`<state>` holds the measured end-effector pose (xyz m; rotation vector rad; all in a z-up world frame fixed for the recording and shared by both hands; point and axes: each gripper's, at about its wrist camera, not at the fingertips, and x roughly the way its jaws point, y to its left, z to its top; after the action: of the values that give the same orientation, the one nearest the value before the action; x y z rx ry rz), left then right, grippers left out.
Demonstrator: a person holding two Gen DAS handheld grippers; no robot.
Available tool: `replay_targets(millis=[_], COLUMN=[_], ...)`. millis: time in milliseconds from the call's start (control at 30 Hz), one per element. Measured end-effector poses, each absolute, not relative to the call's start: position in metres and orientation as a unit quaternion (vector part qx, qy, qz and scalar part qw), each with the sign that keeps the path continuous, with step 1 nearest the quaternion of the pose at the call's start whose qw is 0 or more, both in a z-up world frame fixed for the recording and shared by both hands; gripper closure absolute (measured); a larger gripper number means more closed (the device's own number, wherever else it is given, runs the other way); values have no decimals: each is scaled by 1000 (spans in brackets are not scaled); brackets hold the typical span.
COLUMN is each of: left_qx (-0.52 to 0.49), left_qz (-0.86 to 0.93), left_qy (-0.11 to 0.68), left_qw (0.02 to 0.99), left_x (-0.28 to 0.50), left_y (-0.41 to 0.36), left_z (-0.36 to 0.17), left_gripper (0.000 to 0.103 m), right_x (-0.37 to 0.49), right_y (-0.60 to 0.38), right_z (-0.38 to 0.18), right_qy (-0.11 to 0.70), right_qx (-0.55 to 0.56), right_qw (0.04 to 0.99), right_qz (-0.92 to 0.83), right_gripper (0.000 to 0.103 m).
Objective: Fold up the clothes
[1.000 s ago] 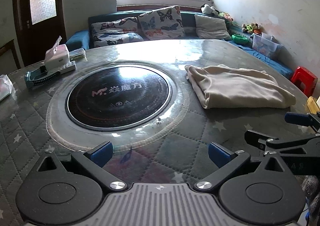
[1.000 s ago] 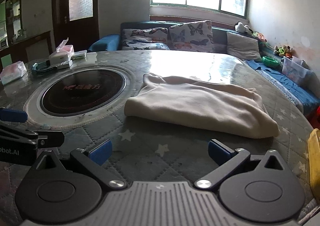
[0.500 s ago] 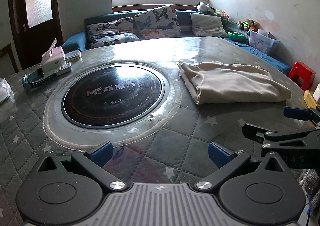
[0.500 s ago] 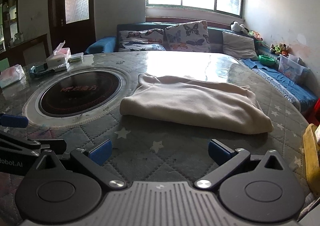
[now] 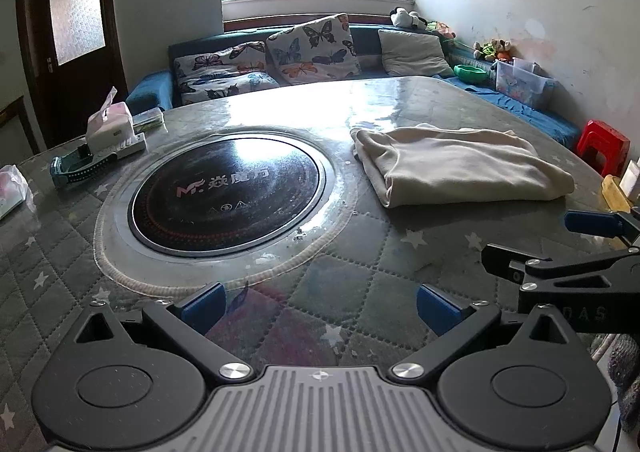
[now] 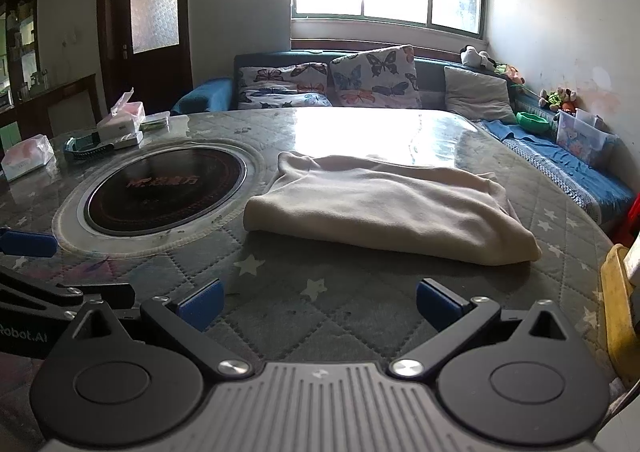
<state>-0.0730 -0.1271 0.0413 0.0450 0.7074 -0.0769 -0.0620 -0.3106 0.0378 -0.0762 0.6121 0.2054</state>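
A cream garment (image 5: 460,166) (image 6: 384,208) lies folded into a flat bundle on the quilted round table (image 5: 360,252), right of the black inset cooktop (image 5: 226,194). My left gripper (image 5: 320,306) hovers open over the near table edge, well short of the garment, with nothing between its blue pads. My right gripper (image 6: 318,304) is open too and empty, facing the bundle's near fold from a short distance. The right gripper (image 5: 560,252) shows from the side in the left wrist view. In the right wrist view the left gripper (image 6: 28,268) juts in at the left edge.
A tissue box (image 5: 108,128) on a white tray, a dark strap-like item (image 5: 76,172) and a plastic packet (image 5: 12,188) sit at the table's left. A sofa with butterfly cushions (image 5: 312,48) runs behind. A red stool (image 5: 604,144) and a yellow object (image 6: 618,312) stand right.
Both grippers have drawn back from the table and risen a little; the folded garment looks smaller and farther away. It has not moved. Both grippers stay open.
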Motion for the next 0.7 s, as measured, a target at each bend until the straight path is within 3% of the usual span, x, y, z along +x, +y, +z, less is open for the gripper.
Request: replay_targets(millis=[700], left_qx=[22], left_qz=[-26], left_qy=[339], left_qw=[940], left_x=[-81], left_y=[-125], left_z=[39], left_gripper=[0], right_x=[-69], right_y=[-308], right_z=[35], right_qy=[298], right_qx=[-40], right_qw=[948], right_qz=[106], right_gripper=[0])
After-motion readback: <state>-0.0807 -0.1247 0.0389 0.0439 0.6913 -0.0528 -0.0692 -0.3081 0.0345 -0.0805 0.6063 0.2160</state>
